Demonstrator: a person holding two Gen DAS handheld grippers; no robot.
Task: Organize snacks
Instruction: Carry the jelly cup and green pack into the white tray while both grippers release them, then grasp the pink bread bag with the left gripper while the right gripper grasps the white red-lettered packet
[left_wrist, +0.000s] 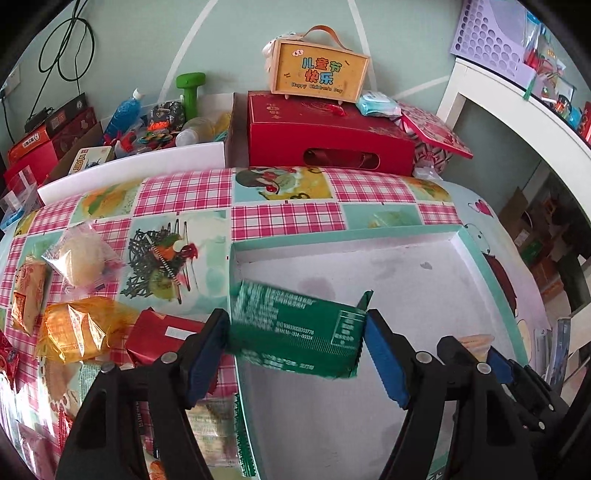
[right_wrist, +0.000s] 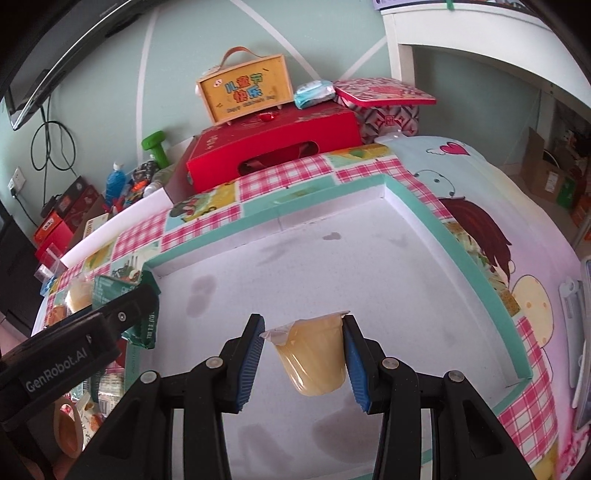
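While your left tool (left_wrist: 297, 334) holds the green packet (left_wrist: 295, 332) by its ends over the tray's (left_wrist: 476, 247) left edge, your right tool (right_wrist: 304, 350) is clamped on a yellow jelly cup (right_wrist: 314, 354) above the tray floor. Other snacks (left_wrist: 74, 325) lie on the bench (left_wrist: 288, 218) at left.

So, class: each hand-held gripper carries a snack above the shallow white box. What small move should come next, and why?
Probably lower both into the white box and release. The left hand-held gripper holds the green packet and the right hand-held gripper holds the yellow jelly cup, both above the box's bare floor with open space beneath.
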